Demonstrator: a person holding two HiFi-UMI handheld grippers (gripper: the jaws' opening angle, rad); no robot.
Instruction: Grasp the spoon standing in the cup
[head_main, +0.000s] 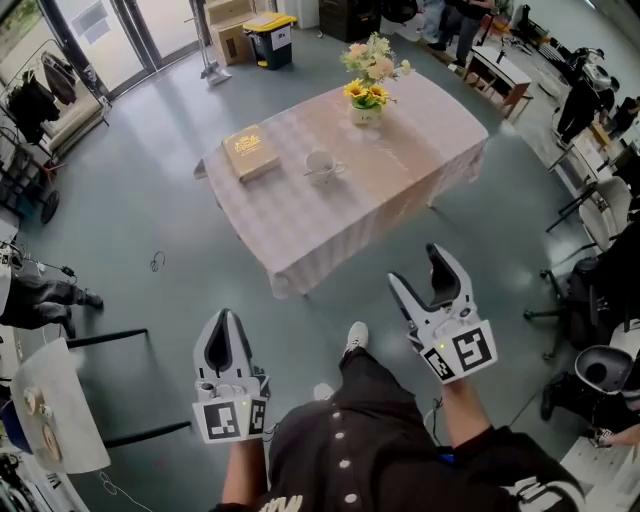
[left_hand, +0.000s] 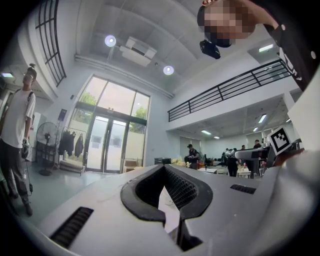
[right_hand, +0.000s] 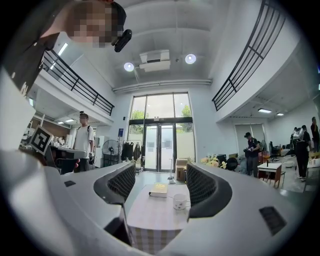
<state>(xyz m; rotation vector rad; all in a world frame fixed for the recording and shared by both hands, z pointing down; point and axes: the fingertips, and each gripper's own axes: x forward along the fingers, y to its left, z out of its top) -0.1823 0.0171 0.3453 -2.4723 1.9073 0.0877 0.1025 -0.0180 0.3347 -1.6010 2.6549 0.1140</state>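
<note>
A white cup (head_main: 321, 163) stands in the middle of a table (head_main: 400, 170) covered with a checked cloth, and a thin spoon (head_main: 327, 173) shows at its rim. In the right gripper view the cup (right_hand: 179, 202) sits between the jaws, far ahead; the spoon is too small to make out there. My right gripper (head_main: 420, 272) (right_hand: 160, 185) is open and empty, held over the floor short of the table's near edge. My left gripper (head_main: 223, 322) (left_hand: 165, 172) is shut on nothing, lower left, farther from the table.
A tan book (head_main: 250, 152) lies left of the cup and a vase of flowers (head_main: 367, 95) stands behind it. Office chairs (head_main: 585, 290) crowd the right side. A white stand (head_main: 55, 415) is at the left. People stand farther off (right_hand: 83, 141).
</note>
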